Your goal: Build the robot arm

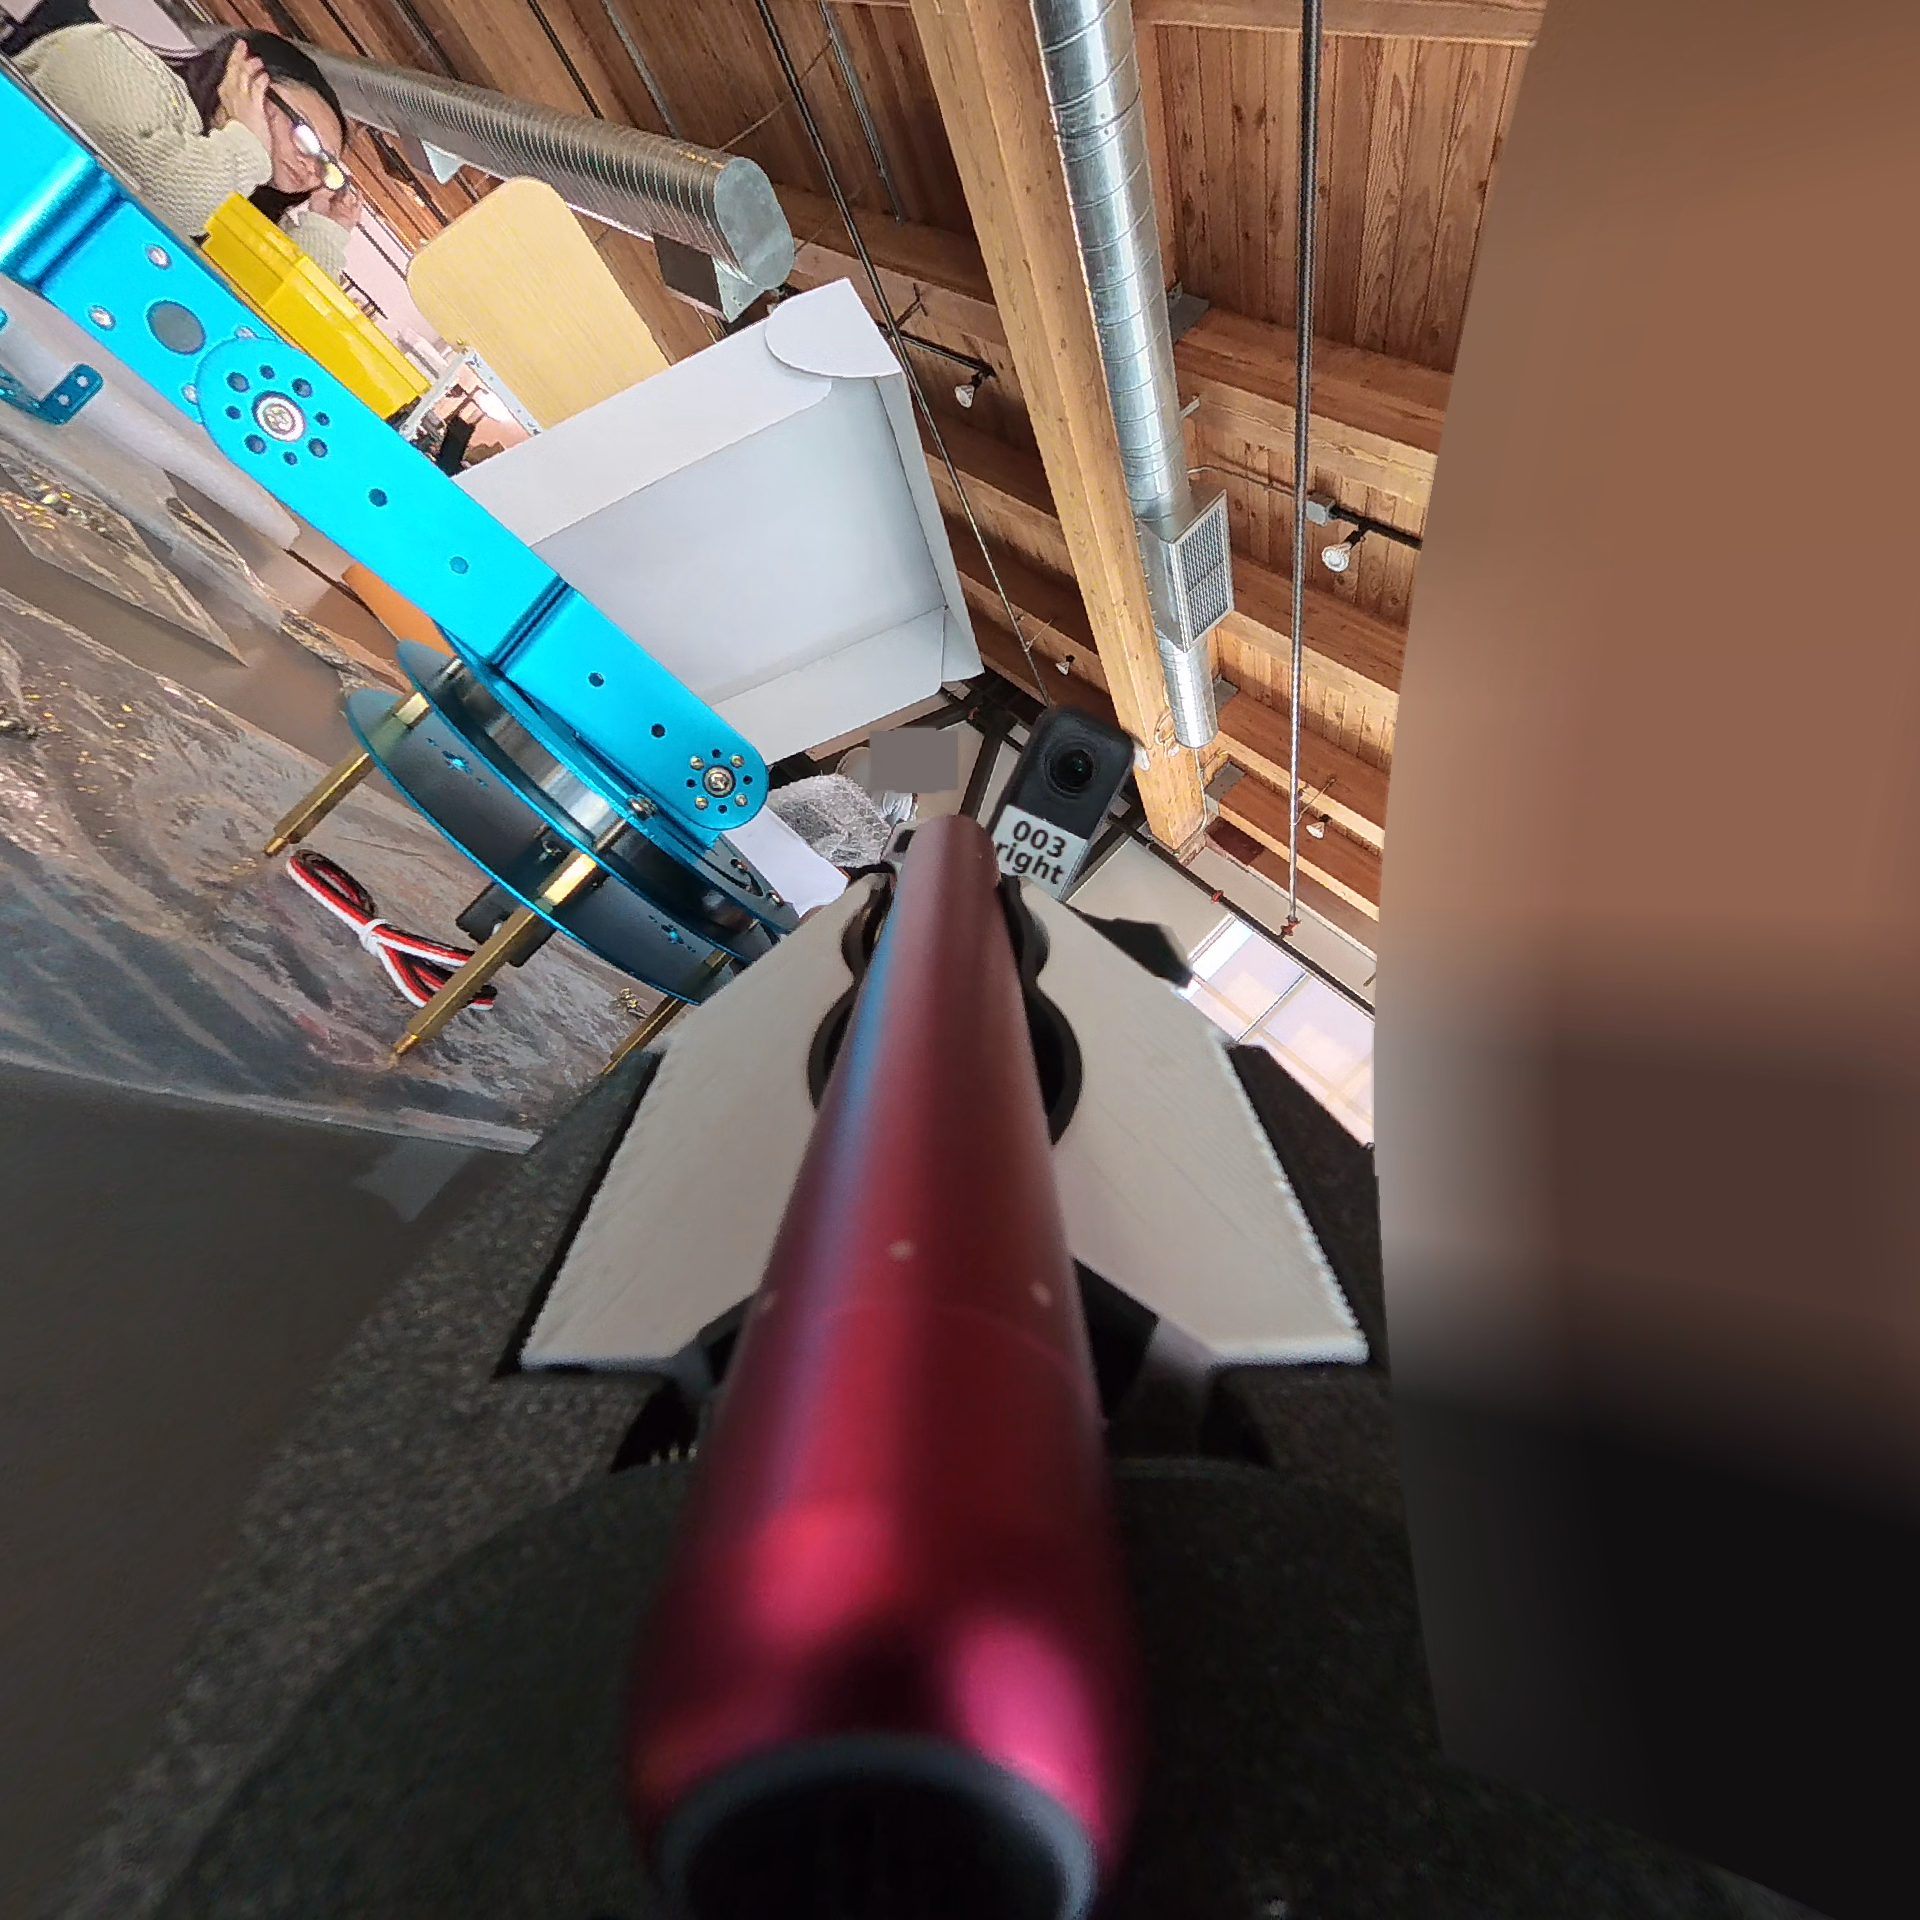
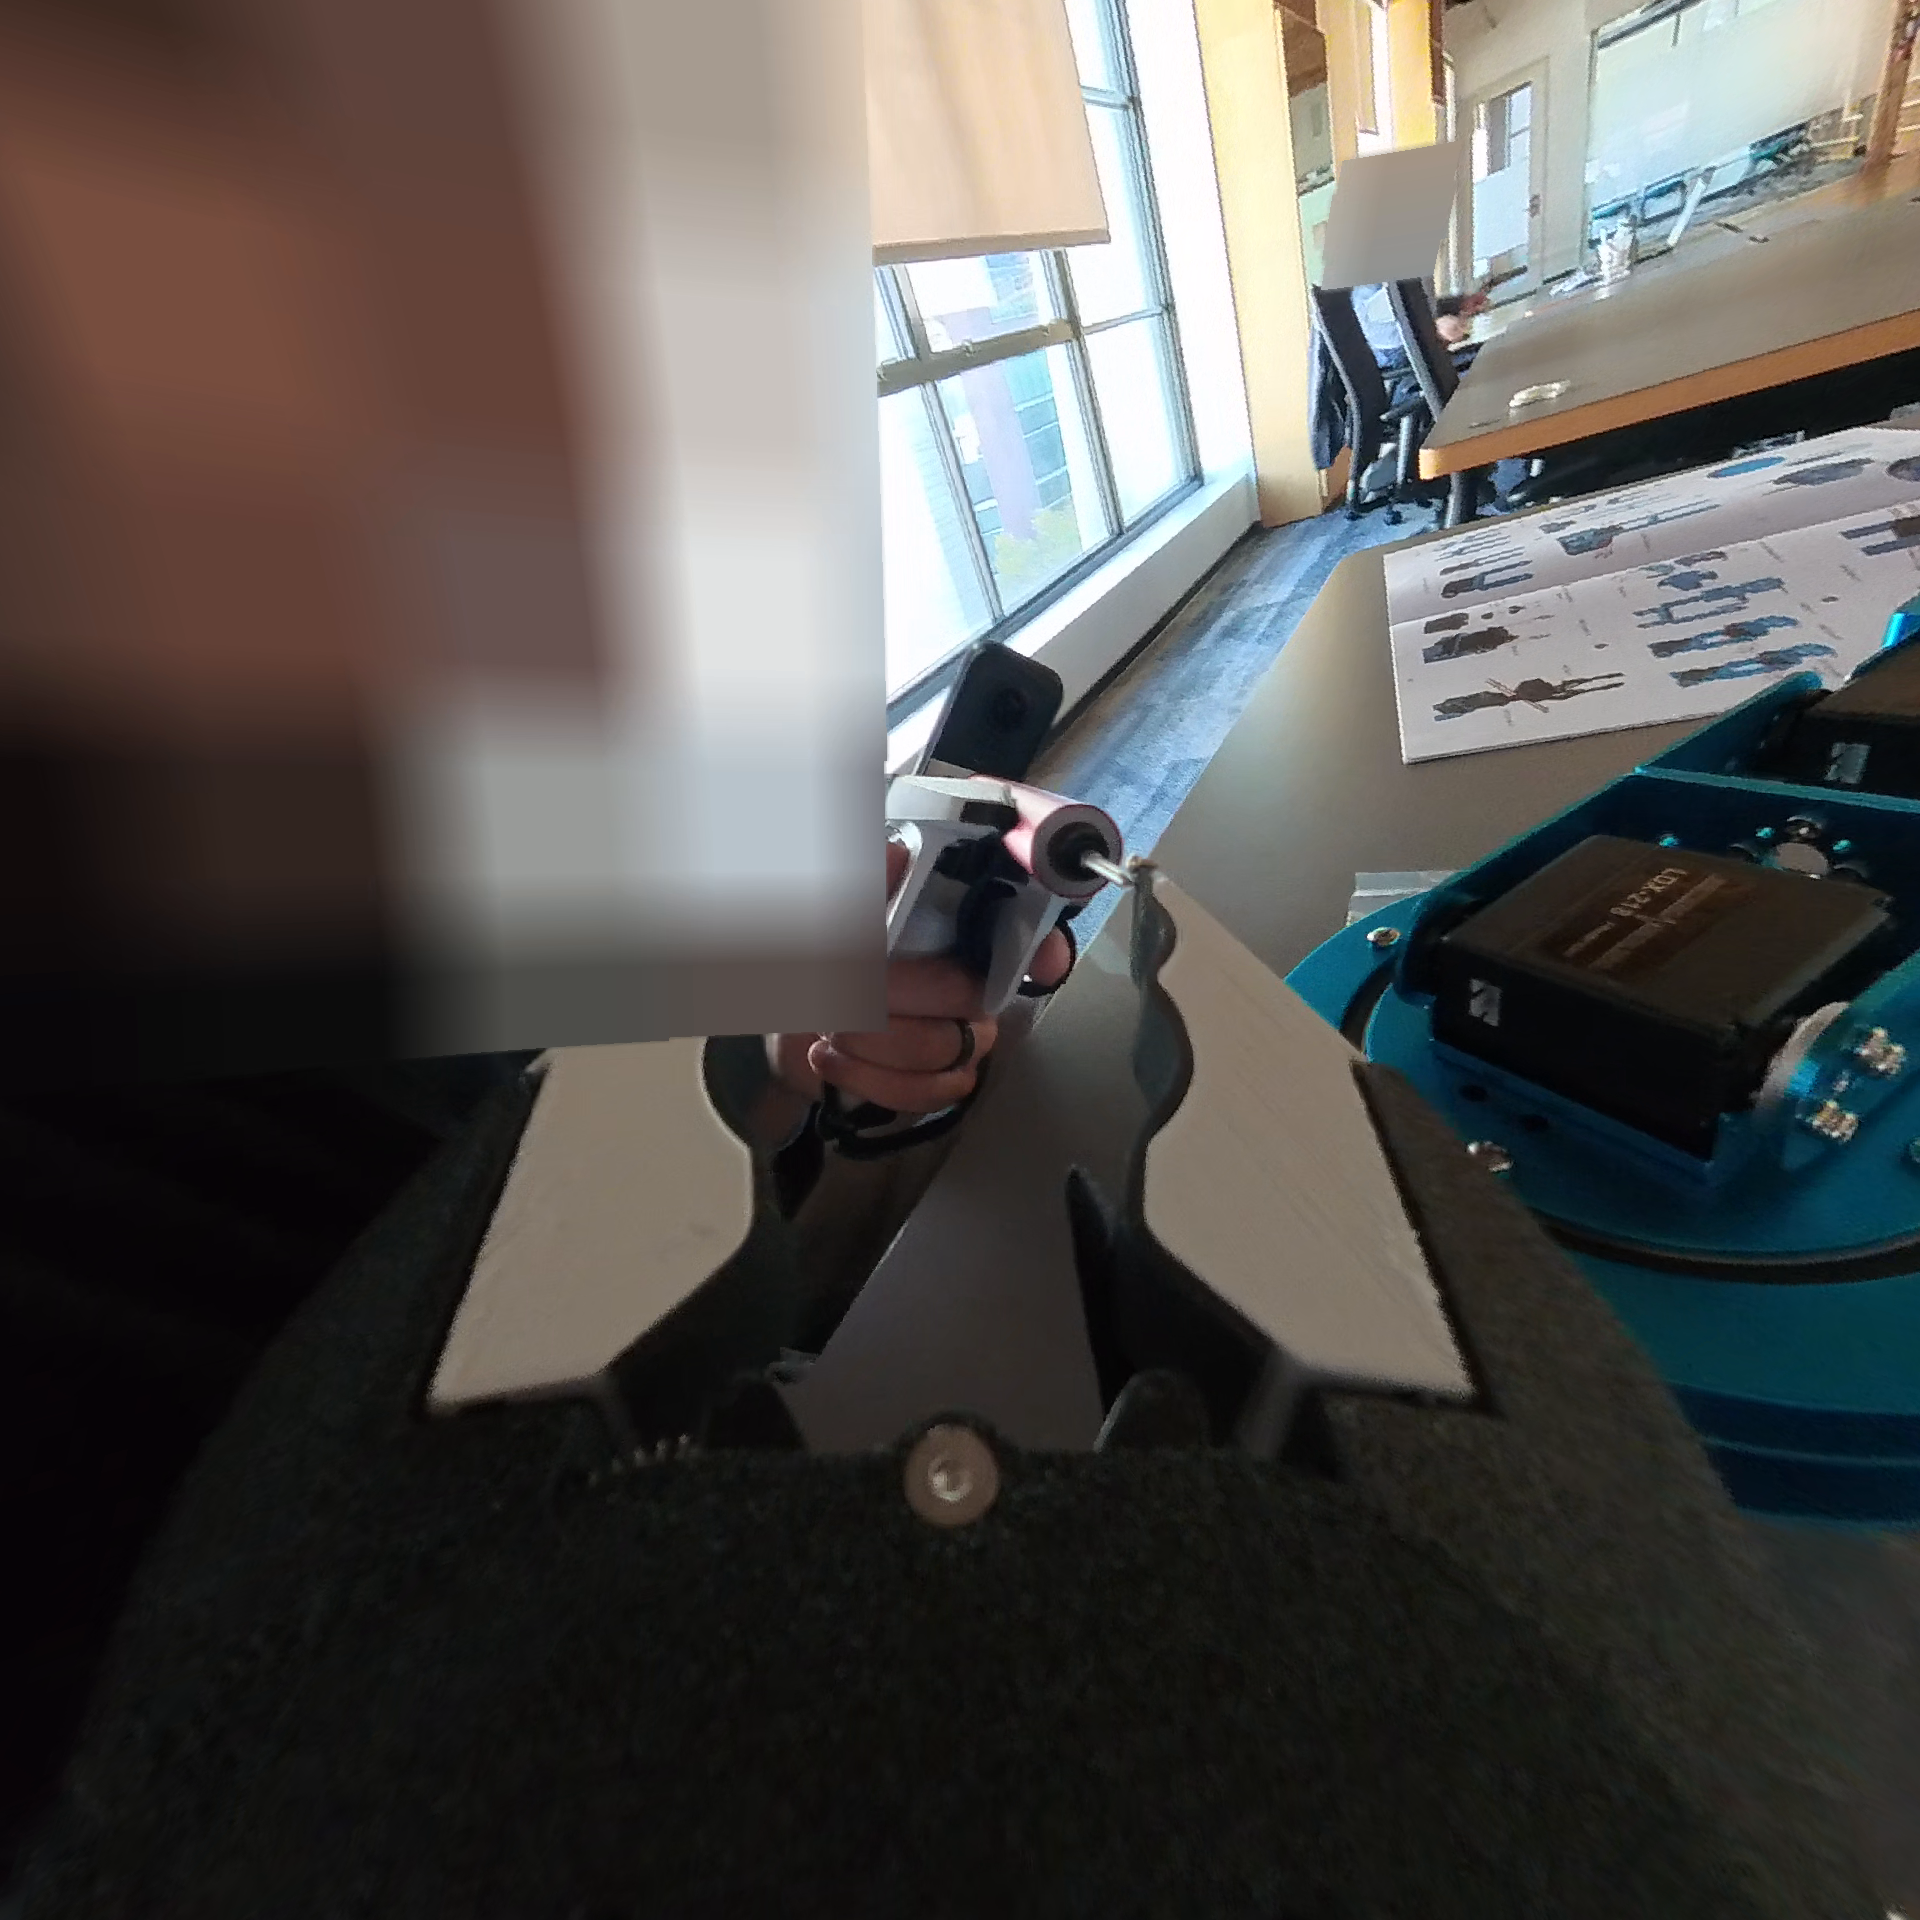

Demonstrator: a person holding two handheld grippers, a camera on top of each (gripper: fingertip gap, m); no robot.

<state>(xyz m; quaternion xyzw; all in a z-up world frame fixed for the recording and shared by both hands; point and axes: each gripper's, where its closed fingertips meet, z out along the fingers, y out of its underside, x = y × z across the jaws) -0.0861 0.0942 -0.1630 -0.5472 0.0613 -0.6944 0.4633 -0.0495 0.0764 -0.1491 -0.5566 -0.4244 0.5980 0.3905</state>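
My left gripper (image 1: 951, 894) is shut on a dark red pen-shaped screwdriver (image 1: 914, 1299) that runs along its white fingers (image 1: 707, 1164). In the right wrist view the left gripper (image 2: 966, 894) shows farther off, held by a hand (image 2: 894, 1070), with the screwdriver (image 2: 1044, 847) pointing its bit (image 2: 1107, 871) at the tip of my right gripper's right finger (image 2: 1299, 1143). My right gripper (image 2: 1003, 935) looks open, with nothing seen between the fingers; its left fingertip is hidden behind a blurred patch. A blue metal robot arm (image 1: 416, 520) on a round base (image 2: 1558, 1195) stands close by.
A black servo (image 2: 1621, 977) sits in the blue bracket. A red, white and black cable (image 1: 384, 935) lies by the brass standoffs. A white cardboard box (image 1: 748, 540) stands behind the arm. A printed sheet (image 2: 1662, 592) lies on the dark table. A person (image 1: 156, 114) sits beyond. One gripper's finger ends stand about 5 cm off the other's.
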